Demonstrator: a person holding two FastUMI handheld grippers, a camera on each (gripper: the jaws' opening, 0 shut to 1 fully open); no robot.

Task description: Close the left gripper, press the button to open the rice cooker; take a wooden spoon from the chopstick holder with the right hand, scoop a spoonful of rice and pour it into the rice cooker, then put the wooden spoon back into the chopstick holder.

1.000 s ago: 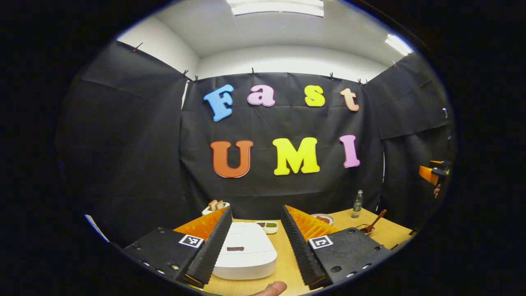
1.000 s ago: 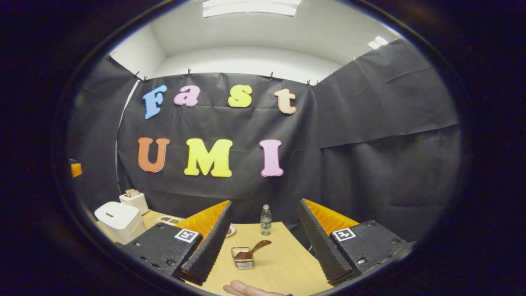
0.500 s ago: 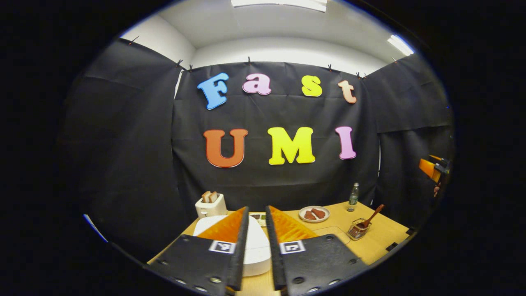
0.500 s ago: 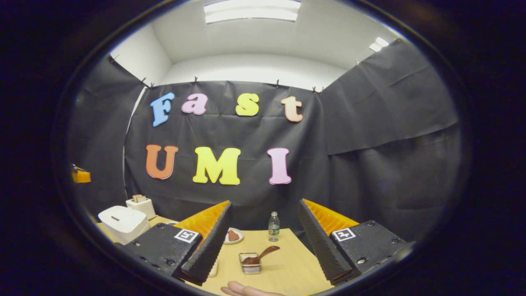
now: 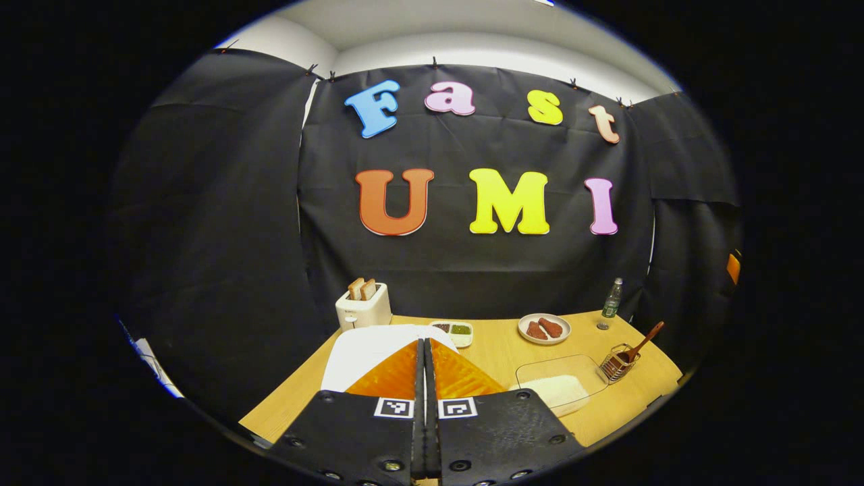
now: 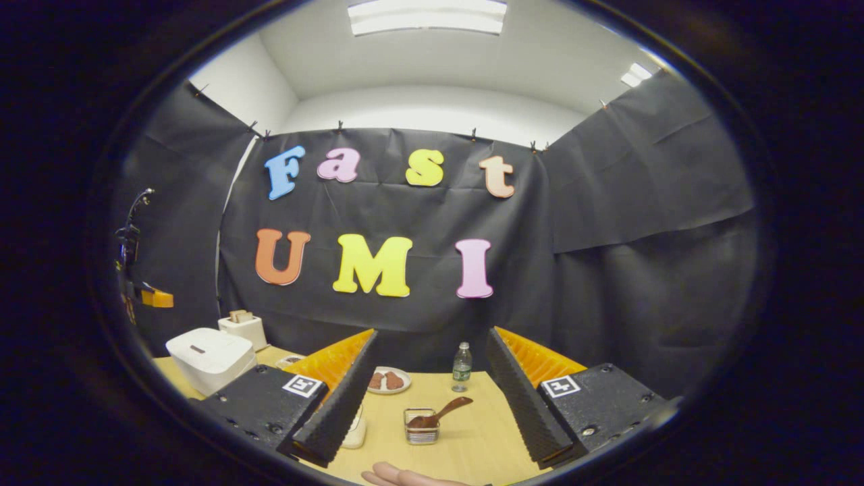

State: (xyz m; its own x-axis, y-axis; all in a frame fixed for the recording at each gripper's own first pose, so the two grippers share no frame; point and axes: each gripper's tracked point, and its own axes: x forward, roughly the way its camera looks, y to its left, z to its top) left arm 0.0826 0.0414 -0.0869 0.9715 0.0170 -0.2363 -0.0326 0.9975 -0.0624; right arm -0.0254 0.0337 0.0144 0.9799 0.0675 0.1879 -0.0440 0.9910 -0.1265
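Rice cooker (image 5: 378, 351) is the thing for the coming step: it stands white and with lid down on the left part of the table (image 5: 499, 354), directly ahead of my left tongs (image 5: 424, 358), at 12 o'clock from their tips in the left gripper view. These tongs are closed, the two fingers pressed together with nothing between them, so I judge they are ready to push the button. The button itself is hidden behind the fingers there; in the right gripper view I see a small dark mark on the lid top (image 6: 197, 349), probably it.

My left hand is clearly nearer to the cooker. From the right tongs (image 6: 432, 378), which are spread wide and empty, the cooker lies far at 9 o'clock.

Chopstick holder (image 6: 422, 426) stands between the right fingers, straight ahead, with the wooden spoon (image 6: 442, 412) in it, handle leaning toward 2 o'clock. A clear container of rice (image 5: 557, 388) sits between cooker and holder.

Farther back are a toaster (image 5: 364, 307), a plate (image 5: 544, 329) and a bottle (image 5: 611, 300).
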